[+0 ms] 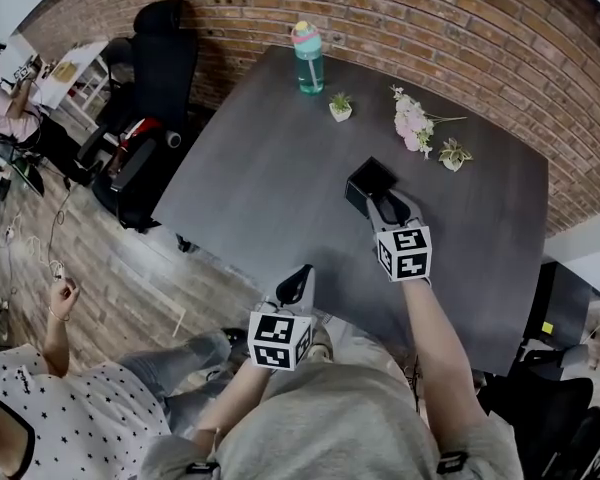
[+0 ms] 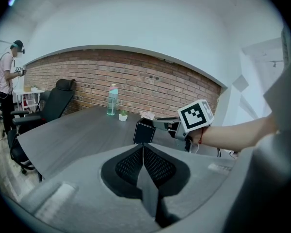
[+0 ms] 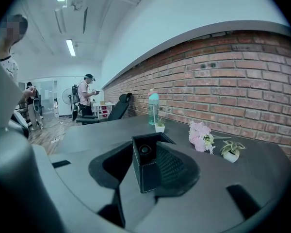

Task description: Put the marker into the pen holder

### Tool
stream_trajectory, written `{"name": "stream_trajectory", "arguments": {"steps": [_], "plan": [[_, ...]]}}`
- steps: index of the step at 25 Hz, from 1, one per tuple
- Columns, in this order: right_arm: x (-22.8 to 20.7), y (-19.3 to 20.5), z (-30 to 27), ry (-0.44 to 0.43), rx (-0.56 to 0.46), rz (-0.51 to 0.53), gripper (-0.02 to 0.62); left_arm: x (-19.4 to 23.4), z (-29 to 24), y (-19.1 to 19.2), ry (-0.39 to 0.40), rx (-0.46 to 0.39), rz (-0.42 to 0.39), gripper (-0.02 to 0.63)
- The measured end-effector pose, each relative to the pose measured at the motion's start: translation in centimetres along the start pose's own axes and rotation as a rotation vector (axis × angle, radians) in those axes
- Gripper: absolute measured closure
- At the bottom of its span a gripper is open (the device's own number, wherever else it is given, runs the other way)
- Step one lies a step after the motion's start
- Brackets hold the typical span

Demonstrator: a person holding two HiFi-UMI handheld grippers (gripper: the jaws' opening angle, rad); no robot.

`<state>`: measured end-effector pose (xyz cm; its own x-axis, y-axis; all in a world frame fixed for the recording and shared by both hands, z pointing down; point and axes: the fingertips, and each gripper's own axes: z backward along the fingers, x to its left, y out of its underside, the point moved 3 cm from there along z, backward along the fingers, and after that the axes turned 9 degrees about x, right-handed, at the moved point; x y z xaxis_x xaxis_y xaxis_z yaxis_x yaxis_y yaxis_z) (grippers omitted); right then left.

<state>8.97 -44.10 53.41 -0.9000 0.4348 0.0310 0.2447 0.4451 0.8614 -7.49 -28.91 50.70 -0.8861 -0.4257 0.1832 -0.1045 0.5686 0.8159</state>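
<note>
Black pen holder (image 1: 368, 180) — right claw (image 1: 388, 206) straddles it, outstretched.

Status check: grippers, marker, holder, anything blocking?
Left gripper shut, empty. Right gripper open, jaws either side of holder. Marker end shows inside holder. Nothing in the way.

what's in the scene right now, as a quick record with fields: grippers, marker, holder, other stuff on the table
table: dark grey
pen holder: black, square, upright on the table, between the right gripper's jaws
marker: round end shows inside the pen holder
right gripper: jaws apart, at the pen holder
left gripper: jaws together, nothing in them, back near the table's near edge
far side of table: teal water bottle, pink flowers, first small potted plant, second small potted plant
</note>
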Motion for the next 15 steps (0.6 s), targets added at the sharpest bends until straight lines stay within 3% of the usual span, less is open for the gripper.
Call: {"name": "stream_trajectory", "arguments": {"steps": [15], "plan": [[4.0,-0.5,8.4,0.006,-0.115,-0.03,0.462,-1.0,3.8,1.4,0.004,-0.029,-0.023,0.588]]}}
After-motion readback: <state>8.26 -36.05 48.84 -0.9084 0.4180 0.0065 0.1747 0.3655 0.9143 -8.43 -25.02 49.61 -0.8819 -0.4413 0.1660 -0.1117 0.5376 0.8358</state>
